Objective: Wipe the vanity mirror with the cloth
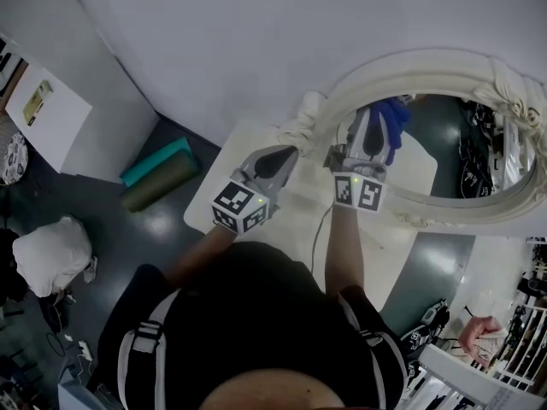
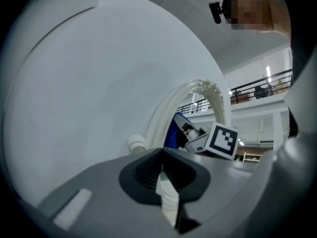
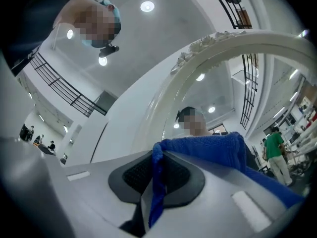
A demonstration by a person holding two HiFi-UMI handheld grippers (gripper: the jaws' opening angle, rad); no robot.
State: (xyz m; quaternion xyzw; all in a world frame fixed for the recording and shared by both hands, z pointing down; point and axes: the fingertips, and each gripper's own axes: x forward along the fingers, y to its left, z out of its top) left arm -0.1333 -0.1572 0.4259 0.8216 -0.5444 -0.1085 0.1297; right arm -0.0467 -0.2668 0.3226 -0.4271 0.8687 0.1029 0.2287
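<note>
An oval vanity mirror with an ornate white frame (image 1: 427, 62) stands on a white table (image 1: 209, 207). My right gripper (image 1: 373, 114) is shut on a blue cloth (image 1: 395, 120) and holds it against the left part of the glass (image 1: 461, 156). In the right gripper view the cloth (image 3: 208, 148) drapes over the shut right gripper (image 3: 157, 162), below the frame (image 3: 223, 53). My left gripper (image 1: 286, 152) is shut just short of the frame's lower left. The left gripper view has the left gripper (image 2: 162, 166) closed, with the frame (image 2: 163, 113) and cloth (image 2: 173, 133) ahead.
A plain grey wall rises behind the table. On the floor to the left lie a teal and an olive rolled mat (image 1: 158, 173), a white bag (image 1: 47, 254) and a white board (image 1: 47, 114). A person's hand (image 1: 483, 331) and racks show at the lower right.
</note>
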